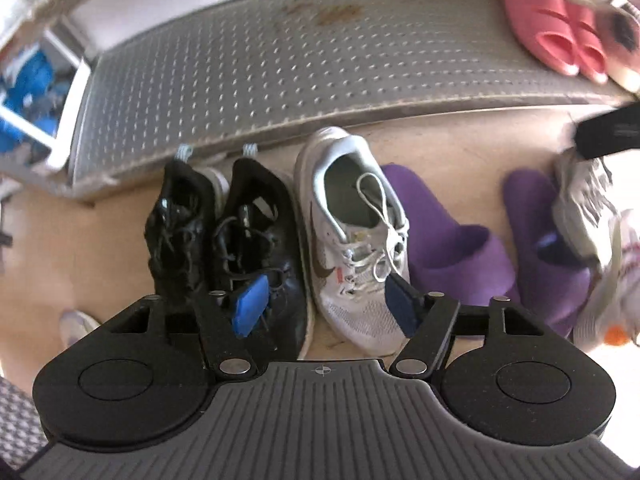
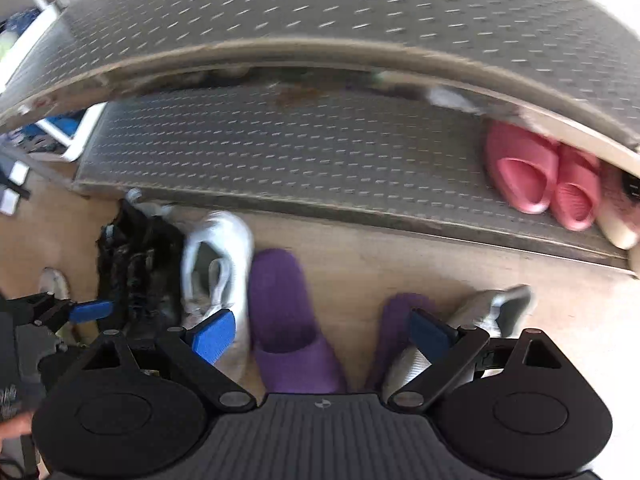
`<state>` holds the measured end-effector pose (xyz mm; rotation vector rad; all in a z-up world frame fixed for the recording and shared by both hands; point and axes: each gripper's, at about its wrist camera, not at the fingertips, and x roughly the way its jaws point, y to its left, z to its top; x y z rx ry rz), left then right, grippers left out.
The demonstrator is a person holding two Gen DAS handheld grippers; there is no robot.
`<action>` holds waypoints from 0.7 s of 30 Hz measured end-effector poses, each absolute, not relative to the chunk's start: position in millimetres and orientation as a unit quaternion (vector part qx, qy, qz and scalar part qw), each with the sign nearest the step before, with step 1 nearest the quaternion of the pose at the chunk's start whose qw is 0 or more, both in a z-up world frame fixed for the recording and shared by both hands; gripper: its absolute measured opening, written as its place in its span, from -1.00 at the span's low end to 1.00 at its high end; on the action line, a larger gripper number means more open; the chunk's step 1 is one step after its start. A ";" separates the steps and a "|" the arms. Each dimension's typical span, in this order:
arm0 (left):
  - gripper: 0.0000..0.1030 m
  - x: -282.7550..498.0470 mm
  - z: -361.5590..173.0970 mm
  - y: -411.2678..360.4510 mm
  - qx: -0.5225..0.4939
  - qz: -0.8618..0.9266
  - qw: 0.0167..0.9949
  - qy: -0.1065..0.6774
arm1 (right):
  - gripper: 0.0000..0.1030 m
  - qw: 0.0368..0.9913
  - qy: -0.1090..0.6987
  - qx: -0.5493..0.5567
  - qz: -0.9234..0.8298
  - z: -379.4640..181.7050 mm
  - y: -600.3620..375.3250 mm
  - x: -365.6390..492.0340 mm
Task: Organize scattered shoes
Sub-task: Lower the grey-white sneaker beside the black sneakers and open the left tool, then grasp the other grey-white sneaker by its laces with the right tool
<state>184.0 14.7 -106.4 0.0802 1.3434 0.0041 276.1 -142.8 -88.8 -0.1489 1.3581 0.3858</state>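
The left gripper [image 1: 324, 300] is spread wide over the white sneaker [image 1: 352, 240] at frame centre; nothing is clamped. Black shoes [image 1: 228, 232] are lined up at its left, purple slippers [image 1: 452, 248] at its right. The right gripper [image 2: 320, 336] is held wide and empty above one purple slipper [image 2: 288, 320]. Pink slippers [image 2: 540, 172] are stored on the rack shelf [image 2: 280, 140], upper right.

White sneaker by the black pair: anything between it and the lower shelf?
Nothing visible. The white sneaker stands heel-first towards the lower shelf, with only bare floor between. The shelf ahead of it is bare; the pink slippers sit far to its right end. The left tongs hang open above it.
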 end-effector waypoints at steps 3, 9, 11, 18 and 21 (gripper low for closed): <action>0.42 171.2 -107.3 15.7 0.036 -0.010 0.789 0.613 | 0.64 0.744 0.637 -0.088 0.180 -114.7 -130.7 273.1; 0.46 161.9 -132.9 27.4 -0.052 -0.012 0.779 0.625 | 0.63 0.690 0.676 -0.153 0.208 -188.2 -115.2 253.5; 0.46 168.0 -135.2 27.1 -0.068 -0.025 0.777 0.625 | 0.79 0.684 0.677 -0.170 0.211 -208.3 -112.6 245.9; 0.47 180.5 -138.5 34.0 -0.089 -0.019 0.778 0.622 | 0.88 0.683 0.670 -0.190 0.221 -259.8 -103.6 234.6; 0.47 181.4 -143.7 35.4 -0.088 -0.015 0.775 0.626 | 0.88 0.683 0.666 -0.216 0.208 -283.9 -93.5 227.3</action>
